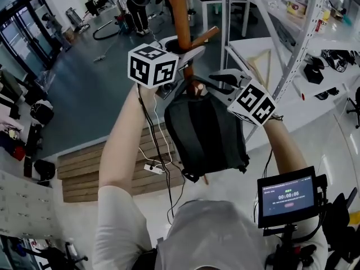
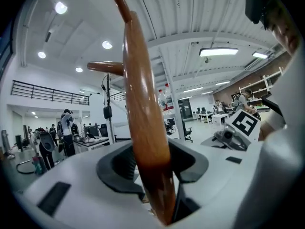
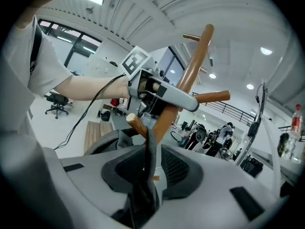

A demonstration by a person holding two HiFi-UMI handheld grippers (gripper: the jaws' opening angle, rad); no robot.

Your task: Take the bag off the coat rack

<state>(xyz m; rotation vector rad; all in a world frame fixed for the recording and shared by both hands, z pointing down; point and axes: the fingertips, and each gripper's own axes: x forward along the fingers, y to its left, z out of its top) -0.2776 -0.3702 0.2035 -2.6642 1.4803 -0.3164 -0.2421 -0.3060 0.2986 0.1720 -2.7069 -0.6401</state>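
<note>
A dark backpack [image 1: 205,134] hangs from the wooden coat rack [image 1: 179,10] by its top strap [image 3: 147,151], which loops over a short peg [image 3: 136,124]. My left gripper [image 1: 183,52] is up at the rack, and in the left gripper view its jaws [image 2: 151,168] are shut on the brown pole [image 2: 143,109]. My right gripper [image 1: 222,86] is at the top of the bag. Its jaws [image 3: 151,168] stand on either side of the strap, with a thin gap showing beside the right pad. The bag's lower part is seen only in the head view.
White metal shelving [image 1: 304,32] stands close on the right of the rack. A small monitor [image 1: 287,198] sits at the lower right. A wooden pallet [image 1: 84,173] and a power strip [image 1: 153,168] lie on the floor below. People stand at desks in the background [image 2: 64,137].
</note>
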